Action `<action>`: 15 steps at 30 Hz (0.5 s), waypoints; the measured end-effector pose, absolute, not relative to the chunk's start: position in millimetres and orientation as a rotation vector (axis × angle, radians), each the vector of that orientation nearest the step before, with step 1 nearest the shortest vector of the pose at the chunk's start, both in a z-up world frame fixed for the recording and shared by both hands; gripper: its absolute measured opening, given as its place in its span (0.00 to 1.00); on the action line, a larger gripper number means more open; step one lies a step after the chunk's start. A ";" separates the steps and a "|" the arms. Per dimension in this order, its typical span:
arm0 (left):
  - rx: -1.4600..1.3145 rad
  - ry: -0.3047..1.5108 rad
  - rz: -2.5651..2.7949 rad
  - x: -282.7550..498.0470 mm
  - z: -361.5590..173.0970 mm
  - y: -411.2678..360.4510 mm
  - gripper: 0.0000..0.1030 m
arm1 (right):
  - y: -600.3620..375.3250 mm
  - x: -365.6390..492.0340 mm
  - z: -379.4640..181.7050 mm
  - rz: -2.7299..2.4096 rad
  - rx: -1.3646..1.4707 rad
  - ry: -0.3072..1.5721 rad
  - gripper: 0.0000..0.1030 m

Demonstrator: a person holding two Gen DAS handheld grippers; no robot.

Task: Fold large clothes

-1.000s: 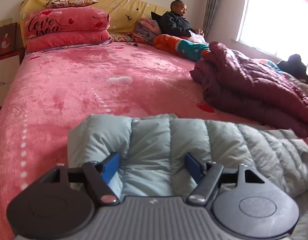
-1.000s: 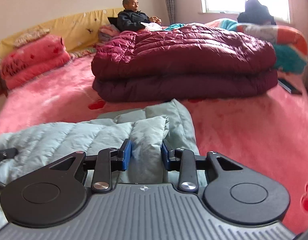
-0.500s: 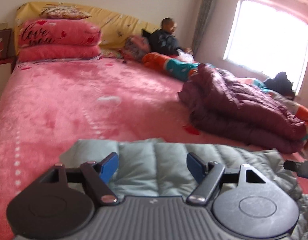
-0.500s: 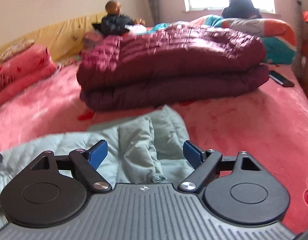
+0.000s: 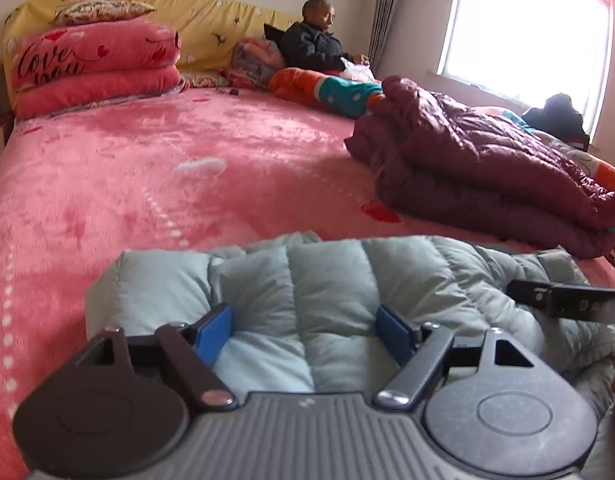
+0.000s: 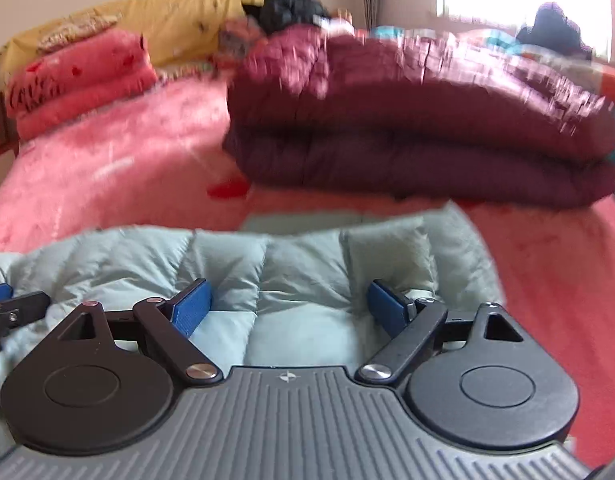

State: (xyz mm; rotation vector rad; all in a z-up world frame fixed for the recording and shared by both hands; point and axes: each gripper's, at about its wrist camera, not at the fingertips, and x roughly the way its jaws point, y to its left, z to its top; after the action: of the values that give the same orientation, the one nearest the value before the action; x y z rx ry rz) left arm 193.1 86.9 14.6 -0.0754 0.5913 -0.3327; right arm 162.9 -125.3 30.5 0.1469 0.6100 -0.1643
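Lying folded on the bed (image 5: 107, 184): one pale-green quilted jacket (image 5: 327, 280), puffy; left gripper (image 5: 303, 332) opening, right gripper (image 6: 287, 308) spread, neither pinching it.

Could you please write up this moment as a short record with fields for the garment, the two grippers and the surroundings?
garment: pale grey puffer jacket, folded, lying on the pink bedspread
left gripper: over the jacket, fingers apart and opening, not gripping
right gripper: over the jacket, fingers wide apart, nothing held
other clothes: folded maroon puffer coat farther back on the bed
bedding: pink folded blankets by the headboard
people: a person sitting at the far end
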 end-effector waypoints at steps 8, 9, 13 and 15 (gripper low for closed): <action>-0.014 0.603 -0.331 193.3 -4.1 77.5 0.80 | -116.0 180.6 3.7 -0.182 0.072 0.661 1.00; -0.010 0.599 -0.331 193.0 -5.9 76.7 0.80 | -114.3 180.0 1.0 -0.187 0.060 0.647 1.00; -0.005 0.592 -0.330 194.0 -12.1 74.6 0.83 | -110.1 179.1 -3.8 -0.200 0.034 0.616 1.00; 0.001 0.594 -0.327 194.1 -12.8 73.3 0.84 | -110.1 173.8 -5.9 -0.200 0.036 0.604 1.00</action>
State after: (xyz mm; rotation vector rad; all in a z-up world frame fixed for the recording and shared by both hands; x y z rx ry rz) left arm 194.1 73.3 -12.8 0.0007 0.5944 -0.3271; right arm 173.8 -110.1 -5.9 0.0360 0.6038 -0.2002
